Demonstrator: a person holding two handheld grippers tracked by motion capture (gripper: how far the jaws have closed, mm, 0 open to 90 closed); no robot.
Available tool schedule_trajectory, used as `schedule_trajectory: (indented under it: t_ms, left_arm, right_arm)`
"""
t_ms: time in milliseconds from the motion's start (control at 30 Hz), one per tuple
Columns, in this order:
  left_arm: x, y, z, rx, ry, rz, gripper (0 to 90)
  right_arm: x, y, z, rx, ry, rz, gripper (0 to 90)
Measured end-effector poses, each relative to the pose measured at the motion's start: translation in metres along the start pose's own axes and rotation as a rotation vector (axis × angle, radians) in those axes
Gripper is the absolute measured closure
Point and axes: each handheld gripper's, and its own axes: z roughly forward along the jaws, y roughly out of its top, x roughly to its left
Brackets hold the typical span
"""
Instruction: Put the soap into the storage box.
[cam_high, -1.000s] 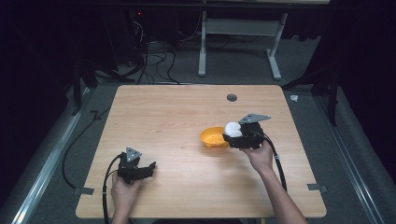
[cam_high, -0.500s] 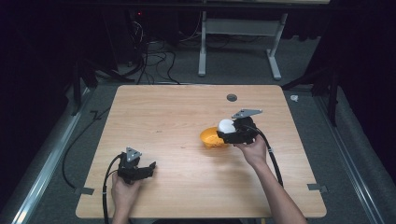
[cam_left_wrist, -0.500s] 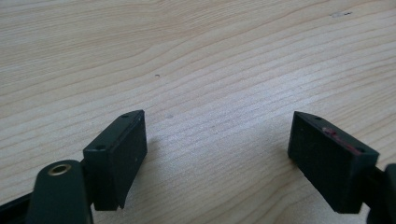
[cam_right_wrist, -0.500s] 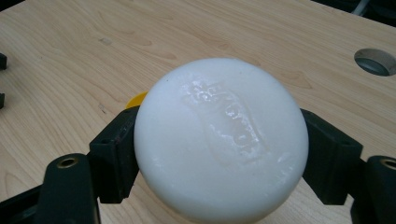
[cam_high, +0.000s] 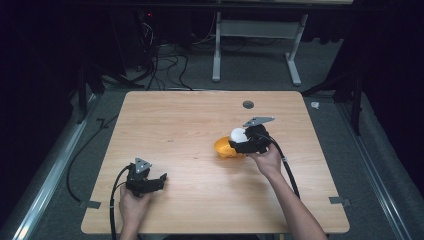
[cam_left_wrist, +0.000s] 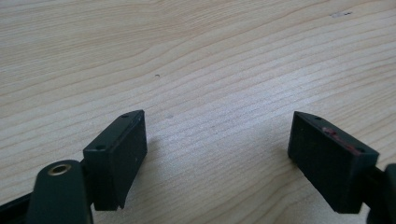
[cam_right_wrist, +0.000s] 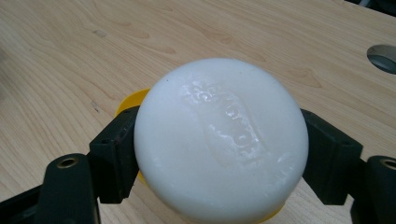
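Right gripper (cam_right_wrist: 219, 154): jaws clamped on either side of a round white soap bar (cam_right_wrist: 220, 142) (embossed mark on its upper face), held just above a yellow dish (cam_high: 223, 148) whose rim peeks out beneath it. In the high view the right gripper (cam_high: 235, 144) sits right of the wooden table's (cam_high: 175, 120) centre. Left gripper (cam_left_wrist: 217, 149): jaws spread wide over bare wood, grasping nothing, near the table's front left edge. Grommet hole (cam_high: 248, 104) near the far edge.
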Motion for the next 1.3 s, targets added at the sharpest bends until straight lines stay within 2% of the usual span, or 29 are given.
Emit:
schedule_trajectory:
  t_ms: [267,567,767,1300]
  left_arm:
    - [0.000,0.000,0.000,0.000,0.000,0.000,20.2]
    - [0.000,0.000,0.000,0.000,-0.001,-0.001,20.2]
    - [0.000,0.000,0.000,0.000,-0.002,0.000,20.2]
    - [0.000,0.000,0.000,0.000,-0.002,0.000,20.2]
  right_arm:
    - [0.002,-0.001,0.010,0.021,0.009,0.000,25.0]
    - [0.006,0.001,0.022,0.050,-0.007,-0.029,25.0]
    - [0.007,0.000,0.027,0.062,-0.008,-0.029,25.0]
    - [0.007,-0.003,0.033,0.077,-0.018,-0.023,24.9]
